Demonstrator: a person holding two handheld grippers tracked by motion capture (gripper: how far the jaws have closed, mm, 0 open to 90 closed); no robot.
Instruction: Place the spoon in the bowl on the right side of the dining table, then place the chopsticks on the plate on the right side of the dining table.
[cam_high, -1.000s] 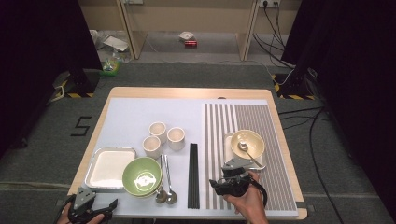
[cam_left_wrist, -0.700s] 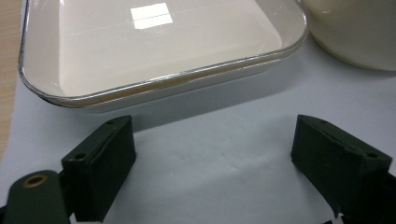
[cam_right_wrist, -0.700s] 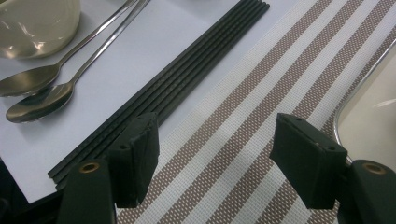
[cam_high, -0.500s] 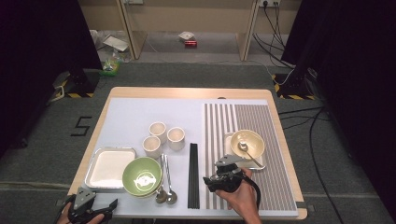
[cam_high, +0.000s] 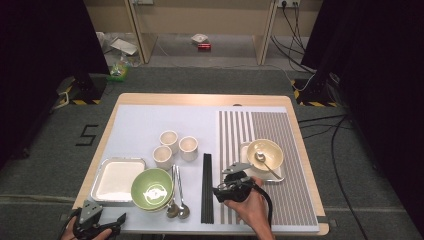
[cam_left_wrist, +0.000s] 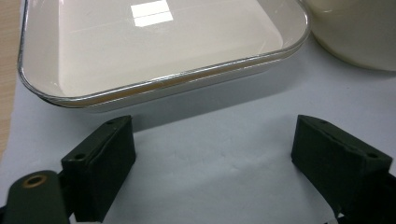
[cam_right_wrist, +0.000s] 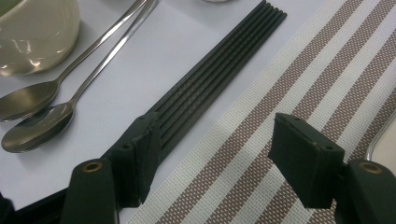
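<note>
Beside the striped mat (cam_high: 285, 165), the right gripper (cam_right_wrist: 212, 161) hovers with jaws wide and empty; the black chopsticks (cam_right_wrist: 210, 79) lie just left of it, long axis running away from the person, nearer this hand than the left gripper (cam_high: 95, 225)

Three cups (cam_high: 175, 146) stand together. A green bowl (cam_high: 152, 188) touches a white tray (cam_high: 119, 178). Two spoons (cam_high: 178, 192) lie beside it.

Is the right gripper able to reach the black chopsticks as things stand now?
Probably yes: the right gripper is open just beside the black chopsticks, with only bare mat between and the two metal spoons lying clear.
</note>
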